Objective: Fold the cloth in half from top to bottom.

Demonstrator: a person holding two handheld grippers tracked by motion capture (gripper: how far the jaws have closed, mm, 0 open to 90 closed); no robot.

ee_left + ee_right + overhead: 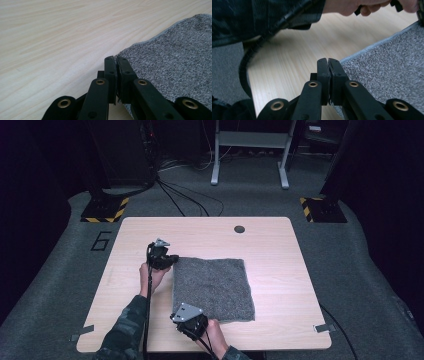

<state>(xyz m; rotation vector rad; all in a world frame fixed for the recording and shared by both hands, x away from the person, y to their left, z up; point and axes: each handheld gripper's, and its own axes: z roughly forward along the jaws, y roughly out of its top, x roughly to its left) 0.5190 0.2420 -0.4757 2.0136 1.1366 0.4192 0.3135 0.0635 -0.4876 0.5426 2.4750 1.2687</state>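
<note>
Two claws: you have both clamped on the same side of the grey cloth (212, 287), so the edge can rise evenly.
Left claw (171, 261): jaws pressed together on the far corner; in the left gripper view (117, 61) the fabric edge sits pinched between the tips.
Right claw (189, 325): jaws pressed together on the near corner, seen in the right gripper view (328, 62).
Cloth: it lies flat mid-desk (150, 227), spread square, its left edge in your grip.
Likely reason: holding two corners keeps that side taut for a fold across.
Watch: thin fabric could slip out if you pull unevenly.
</note>
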